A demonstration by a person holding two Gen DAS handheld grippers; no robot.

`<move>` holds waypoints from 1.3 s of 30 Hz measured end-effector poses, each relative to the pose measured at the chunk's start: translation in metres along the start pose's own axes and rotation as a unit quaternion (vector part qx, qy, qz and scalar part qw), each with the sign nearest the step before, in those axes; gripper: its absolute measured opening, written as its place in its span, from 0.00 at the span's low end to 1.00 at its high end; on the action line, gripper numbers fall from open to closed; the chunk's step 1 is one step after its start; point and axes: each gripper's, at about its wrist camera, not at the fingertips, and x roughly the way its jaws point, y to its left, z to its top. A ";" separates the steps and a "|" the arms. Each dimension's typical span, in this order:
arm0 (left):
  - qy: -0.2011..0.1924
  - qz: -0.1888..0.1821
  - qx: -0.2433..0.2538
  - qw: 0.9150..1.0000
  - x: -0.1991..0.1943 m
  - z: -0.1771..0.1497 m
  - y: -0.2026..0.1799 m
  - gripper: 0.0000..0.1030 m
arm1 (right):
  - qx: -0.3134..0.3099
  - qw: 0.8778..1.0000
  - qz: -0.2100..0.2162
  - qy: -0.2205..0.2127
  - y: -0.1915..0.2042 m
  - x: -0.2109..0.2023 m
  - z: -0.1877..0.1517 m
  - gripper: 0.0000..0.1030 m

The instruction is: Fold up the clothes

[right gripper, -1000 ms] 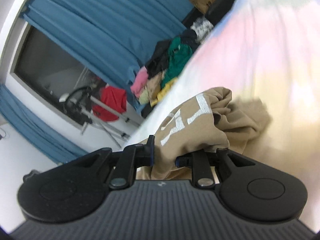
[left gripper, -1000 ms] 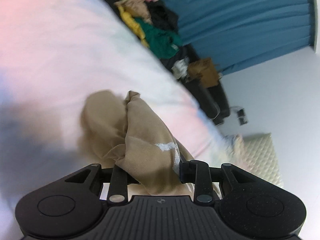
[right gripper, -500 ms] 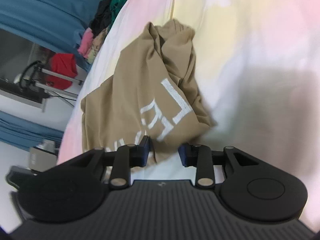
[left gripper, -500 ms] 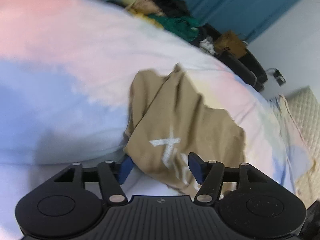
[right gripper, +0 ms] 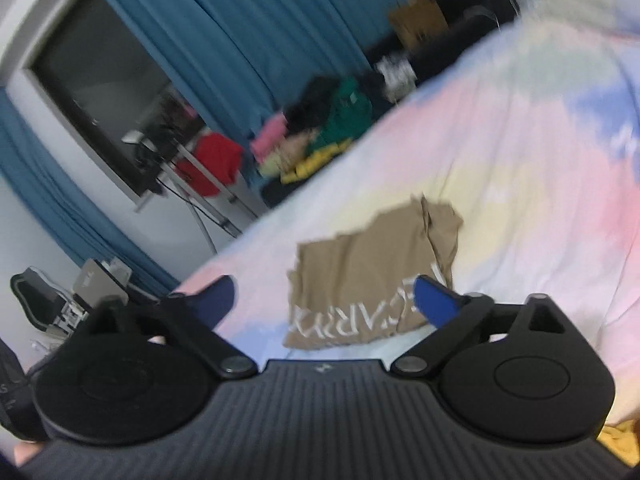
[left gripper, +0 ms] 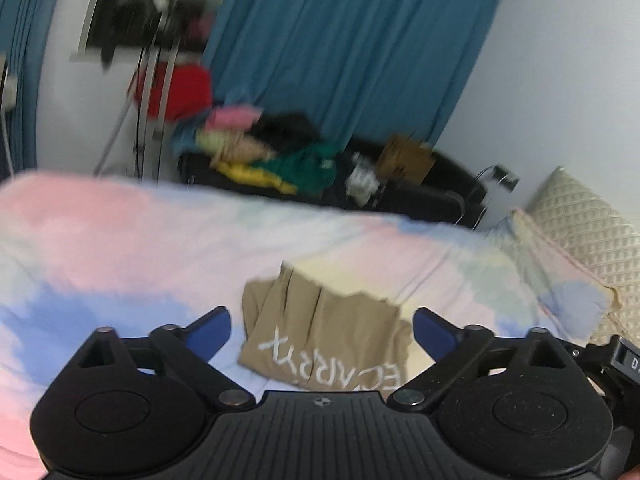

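Note:
A tan shirt (left gripper: 324,332) with white lettering lies roughly folded on the pastel bedspread (left gripper: 120,240); the right wrist view shows the same tan shirt (right gripper: 372,276) on the bedspread (right gripper: 520,168). My left gripper (left gripper: 322,330) hovers above the shirt, lifted clear of it, its jaws opening wide with nothing between them. My right gripper (right gripper: 324,300) also hangs above the shirt, its jaws opening wide and empty. Neither gripper touches the cloth. Both views are blurred by motion.
A heap of coloured clothes (left gripper: 276,160) sits on a dark bench beyond the bed's far edge, below blue curtains (left gripper: 352,40). A red garment (left gripper: 180,88) hangs on a stand. A cream quilted pillow (left gripper: 580,232) lies at the right. A yellow garment (right gripper: 620,444) shows at the lower right.
Both grippers let go of the tan shirt, opened wide and rose up and back from it. The shirt now lies flat on the bed.

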 end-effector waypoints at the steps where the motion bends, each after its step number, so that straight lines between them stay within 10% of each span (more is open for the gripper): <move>1: -0.012 0.000 0.011 1.000 -0.014 0.001 -0.004 1.00 | -0.012 1.000 0.001 -0.008 0.006 -0.011 0.001 0.96; 18: -0.134 0.038 0.139 0.981 -0.158 -0.050 -0.039 1.00 | -0.188 0.971 -0.014 -0.145 0.061 -0.123 -0.061 0.96; 39: -0.132 0.050 0.140 0.980 -0.112 -0.126 -0.009 1.00 | -0.234 0.958 -0.052 -0.158 0.038 -0.070 -0.143 0.96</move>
